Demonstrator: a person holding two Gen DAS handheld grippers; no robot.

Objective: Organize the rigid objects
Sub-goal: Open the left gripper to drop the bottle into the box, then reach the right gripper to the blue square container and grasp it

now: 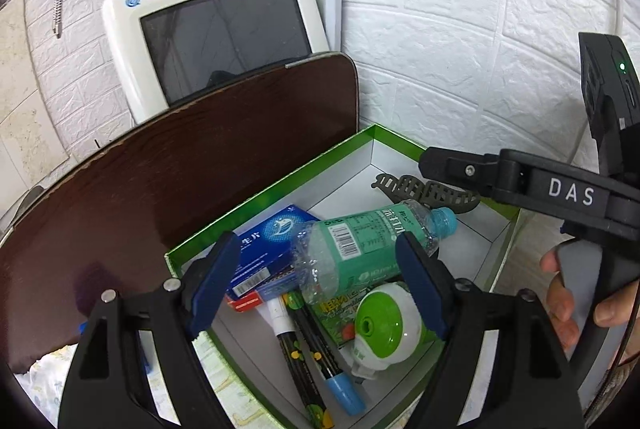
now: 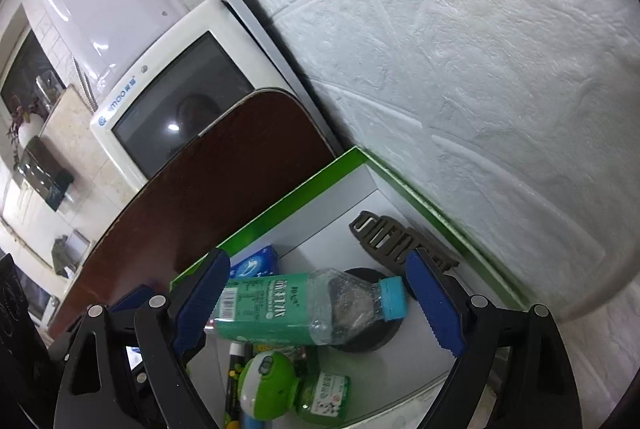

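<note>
My left claw hangs over the green-rimmed box, its blue pads spread wide apart and gripping nothing. The plastic bottle lies on its side between and just beyond the pads, green label up, blue cap pointing toward the far right corner of the box. It rests on top of the other things: a blue carton to its left with white Chinese print and a barcode, two black markers under it, one with a blue cap, and a green-and-white round gadget near my right pad. A dark toothed hair clip lies by the far wall of the box.

My right claw is also open, both pads clear of the bottle, which lies crosswise between them. In the left view its black body reads "DAS".

The bottle's label carries Chinese characters and a barcode; I cannot read the rest. Behind the dark wood counter stands a white screen marked "vimao".
</note>
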